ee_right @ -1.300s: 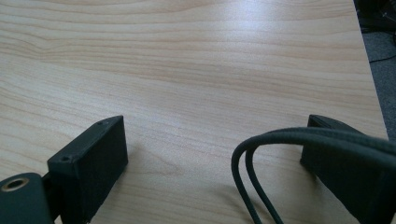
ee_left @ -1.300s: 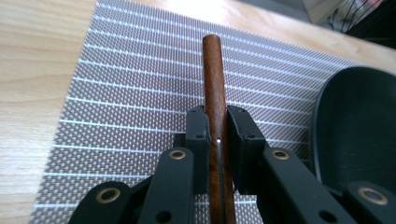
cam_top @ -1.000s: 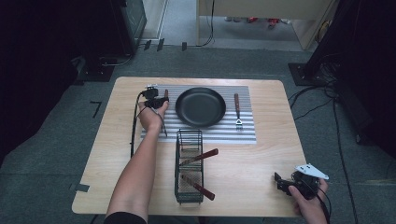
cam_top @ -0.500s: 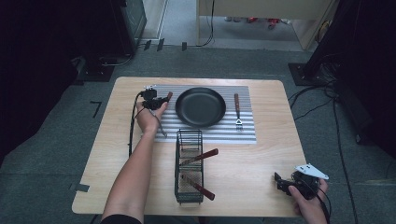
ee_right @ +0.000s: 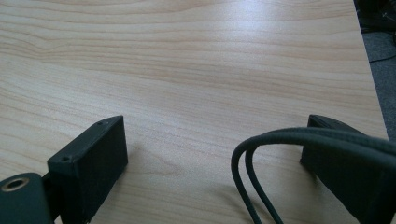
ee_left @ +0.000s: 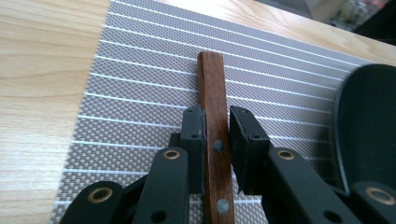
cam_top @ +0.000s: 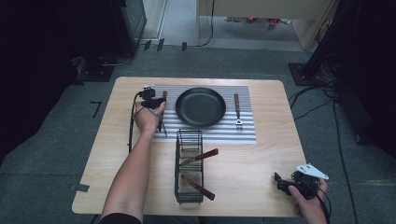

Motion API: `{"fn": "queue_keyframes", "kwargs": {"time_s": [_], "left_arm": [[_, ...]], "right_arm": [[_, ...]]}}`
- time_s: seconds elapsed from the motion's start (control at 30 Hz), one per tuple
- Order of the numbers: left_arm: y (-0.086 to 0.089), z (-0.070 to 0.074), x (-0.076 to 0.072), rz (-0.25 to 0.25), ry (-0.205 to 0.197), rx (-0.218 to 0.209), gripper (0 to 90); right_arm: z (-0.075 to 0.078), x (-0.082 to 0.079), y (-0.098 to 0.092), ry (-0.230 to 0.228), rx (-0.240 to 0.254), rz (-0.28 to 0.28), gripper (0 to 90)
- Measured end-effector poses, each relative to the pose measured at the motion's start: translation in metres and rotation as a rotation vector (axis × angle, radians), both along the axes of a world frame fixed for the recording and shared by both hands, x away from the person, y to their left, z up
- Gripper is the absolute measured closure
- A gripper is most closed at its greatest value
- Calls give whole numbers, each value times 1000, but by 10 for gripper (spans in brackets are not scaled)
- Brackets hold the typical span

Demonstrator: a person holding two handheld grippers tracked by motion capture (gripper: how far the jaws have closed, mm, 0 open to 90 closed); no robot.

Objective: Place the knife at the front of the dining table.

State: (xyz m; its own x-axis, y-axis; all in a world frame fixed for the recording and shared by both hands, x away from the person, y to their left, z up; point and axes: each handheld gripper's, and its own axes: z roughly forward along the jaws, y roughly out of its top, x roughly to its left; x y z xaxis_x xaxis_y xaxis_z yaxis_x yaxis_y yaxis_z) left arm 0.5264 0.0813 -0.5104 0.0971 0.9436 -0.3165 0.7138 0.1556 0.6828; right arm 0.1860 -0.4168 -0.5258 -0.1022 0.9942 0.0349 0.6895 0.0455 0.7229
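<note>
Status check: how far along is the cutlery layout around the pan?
Done: the fork lies on the striped mat, right of the pan. In hand: the left tongs grip a wooden-handled utensil on the mat, left of the pan. Probably left: two more utensils sit in the wire basket. The right tongs are open over bare table.
</note>
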Motion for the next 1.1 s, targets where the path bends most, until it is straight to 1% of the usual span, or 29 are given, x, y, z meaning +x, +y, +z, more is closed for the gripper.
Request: {"fn": "queue_keyframes", "kwargs": {"time_s": [0.2, 0.3, 0.4, 0.43, 0.47, 0.5, 0.57, 0.6, 0.63, 0.67, 0.73, 0.8, 0.83, 0.87, 0.9, 0.93, 0.97, 1.0, 1.03, 1.07, 1.1], "left_arm": [[-2, -1, 1, 11, -15, 9, 773], [-2, -2, 1, 14, -18, 7, 771], [-1, -2, 1, 0, -25, 12, 756], [-1, -2, 1, -6, -33, 7, 718], [-1, -2, 1, -15, -39, 6, 649], [-1, -3, 1, -20, -45, 7, 649], [-1, -1, 0, -30, -58, 16, 572], [0, 0, -1, -40, -69, 14, 506], [0, 2, -2, -46, -85, 18, 506], [1, 5, -3, -51, -101, 37, 469], [4, 11, -5, -50, -109, 14, 374], [6, 18, -7, -44, -110, 0, 302], [7, 22, -9, -45, -111, -4, 207], [6, 25, -10, -51, -119, 3, 207], [4, 30, -13, -50, -123, 34, 153], [2, 35, -16, -29, -107, 81, 142], [1, 40, -19, -24, -96, 132, 142], [1, 43, -21, -27, -91, 152, 142], [3, 48, -25, -39, -83, 131, 142], [5, 51, -28, -49, -87, 92, 142], [8, 53, -31, -55, -88, 69, 142]], "right_arm": [[0, 0, 0, -1, 2, 1, 67], [0, 0, 0, -2, 3, 1, 66], [0, 0, 0, -2, 4, 1, 67], [0, 0, 0, -2, 4, 1, 66], [0, 0, 0, -1, 3, 1, 67], [0, 0, 0, -1, 3, 1, 67], [0, 0, 0, -1, 2, 1, 67], [0, 0, 0, 0, 2, -1, 67], [0, 0, 0, 0, 2, -1, 67], [0, 0, 0, 0, 0, 0, 67], [0, 0, 0, 0, 0, 0, 66], [0, 0, 0, 0, 0, 0, 67], [0, 0, 0, 0, -2, 1, 67], [0, 0, 0, 0, -2, 1, 67], [0, 0, 0, -1, -3, 1, 67], [0, 0, 0, 0, -2, 1, 67], [0, 0, 0, 0, -3, 1, 67], [0, 0, 0, 0, -3, 1, 67], [0, 0, 0, 0, -3, 1, 67], [0, 0, 0, 0, -3, 1, 67], [0, 0, 0, 1, -2, 0, 67]]}}
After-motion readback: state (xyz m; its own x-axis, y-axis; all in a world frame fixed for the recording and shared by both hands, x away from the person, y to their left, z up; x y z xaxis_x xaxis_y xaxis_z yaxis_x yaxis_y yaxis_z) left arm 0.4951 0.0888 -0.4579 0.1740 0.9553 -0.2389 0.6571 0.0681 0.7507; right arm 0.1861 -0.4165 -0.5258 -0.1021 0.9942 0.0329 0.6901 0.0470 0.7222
